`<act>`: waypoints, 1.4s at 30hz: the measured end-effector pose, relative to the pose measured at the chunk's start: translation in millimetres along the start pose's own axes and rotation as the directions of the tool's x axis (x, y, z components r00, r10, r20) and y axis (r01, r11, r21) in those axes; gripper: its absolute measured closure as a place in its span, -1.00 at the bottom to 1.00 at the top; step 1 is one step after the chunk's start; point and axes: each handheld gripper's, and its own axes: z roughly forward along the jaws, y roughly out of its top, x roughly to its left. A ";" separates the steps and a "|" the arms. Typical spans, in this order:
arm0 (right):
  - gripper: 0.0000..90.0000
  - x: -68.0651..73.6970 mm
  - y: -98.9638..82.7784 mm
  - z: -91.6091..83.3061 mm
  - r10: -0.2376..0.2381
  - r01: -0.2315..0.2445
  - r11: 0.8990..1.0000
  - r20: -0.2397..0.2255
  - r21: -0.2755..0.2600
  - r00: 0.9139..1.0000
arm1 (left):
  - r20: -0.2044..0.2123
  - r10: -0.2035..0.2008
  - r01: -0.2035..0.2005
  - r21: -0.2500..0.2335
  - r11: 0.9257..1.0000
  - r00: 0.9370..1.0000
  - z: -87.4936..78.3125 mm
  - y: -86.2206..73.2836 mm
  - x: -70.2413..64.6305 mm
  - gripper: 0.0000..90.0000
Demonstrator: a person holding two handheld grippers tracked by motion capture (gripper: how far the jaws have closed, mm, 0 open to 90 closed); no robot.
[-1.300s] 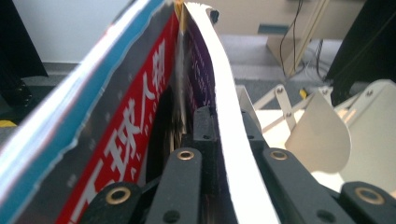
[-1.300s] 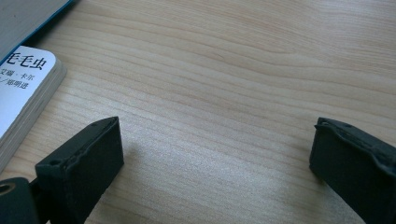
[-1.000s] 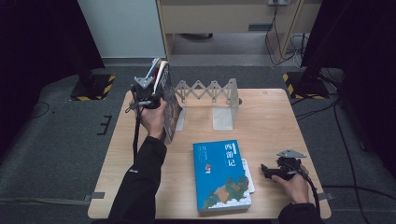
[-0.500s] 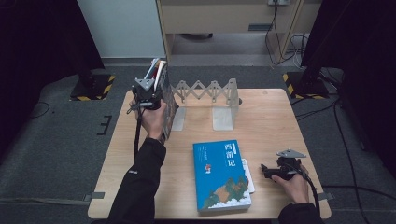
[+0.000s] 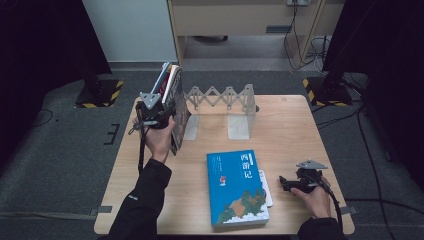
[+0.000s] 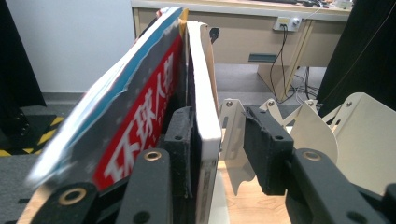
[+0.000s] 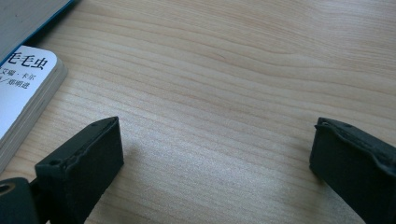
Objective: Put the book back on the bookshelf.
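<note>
Your left gripper, jaws just opening, straddles the white-edged book standing at the left end of the folding book rack; the right pad stands clear of it. Your right gripper rests wide open, empty, on the table beside the blue book.

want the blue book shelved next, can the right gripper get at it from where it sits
Probably yes: the right gripper rests with jaws open beside the blue book, with bare table ahead; a small white book lies under the nearer edge.

Left gripper just opening; right gripper gapes.
</note>
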 end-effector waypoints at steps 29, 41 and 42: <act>-0.94 0.0 0.0 0.0 -0.001 0.001 1.000 -0.001 0.000 1.000 | 0.239 -0.059 0.062 -0.003 0.998 0.969 -62.7 -43.4 35.2 -0.07; -0.99 -2.7 2.0 2.2 -0.001 0.001 1.000 -0.006 0.006 1.000 | 0.305 -0.070 0.036 0.113 0.993 0.950 -52.1 -89.9 25.3 -0.10; -0.99 -2.7 2.0 2.2 -0.001 0.001 1.000 -0.006 0.005 1.000 | 0.308 -0.069 0.031 0.126 0.992 0.949 -50.2 -93.6 24.3 -0.10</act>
